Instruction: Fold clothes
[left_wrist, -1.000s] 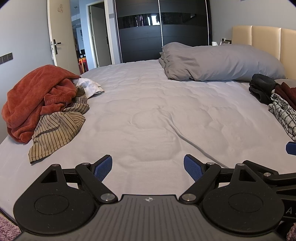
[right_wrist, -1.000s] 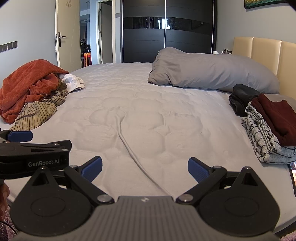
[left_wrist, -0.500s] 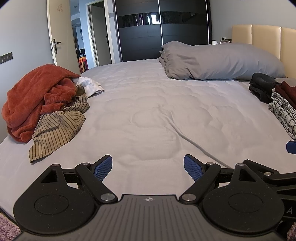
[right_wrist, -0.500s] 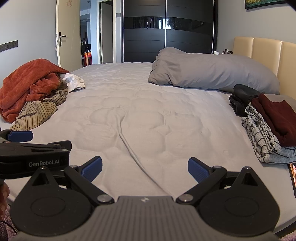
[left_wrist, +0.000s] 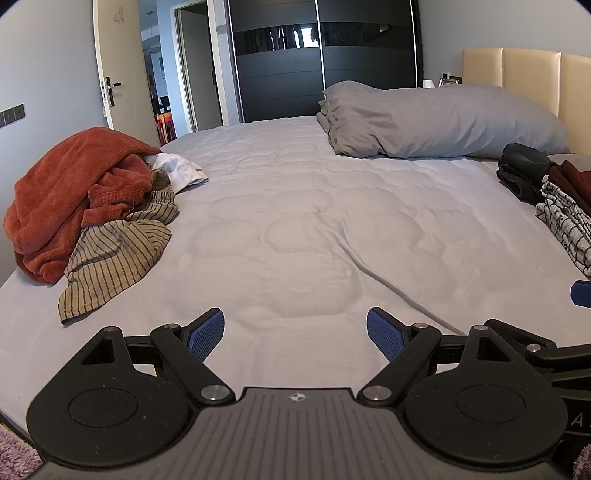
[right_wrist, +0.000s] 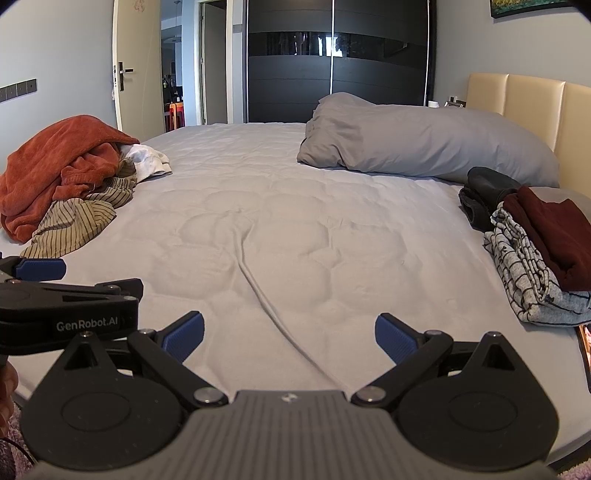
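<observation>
Your left gripper (left_wrist: 295, 330) has its fingers spread wide with nothing between them, low over the grey quilted bed (left_wrist: 295, 206); your right gripper (right_wrist: 289, 334) is the same, fingers apart, empty. Only the right wrist view shows the left gripper from the side, with a GenRobot.AI label, plus a picture frame corner (right_wrist: 524, 5) up on the wall. The left view catches just one blue pad of the right gripper at its edge. Unfolded pile sits far left: fuzzy rust-red fleece (left_wrist: 70, 188) over a striped tan garment (left_wrist: 110, 258), crumpled white cloth (left_wrist: 177, 171) behind. Folded stack (right_wrist: 535, 251) far right: dark red on grey patterned knit, cut off in the left view. Black item (right_wrist: 487, 192) behind it, hard to identify. Long raised crease (right_wrist: 266, 288) runs down the sheet.
</observation>
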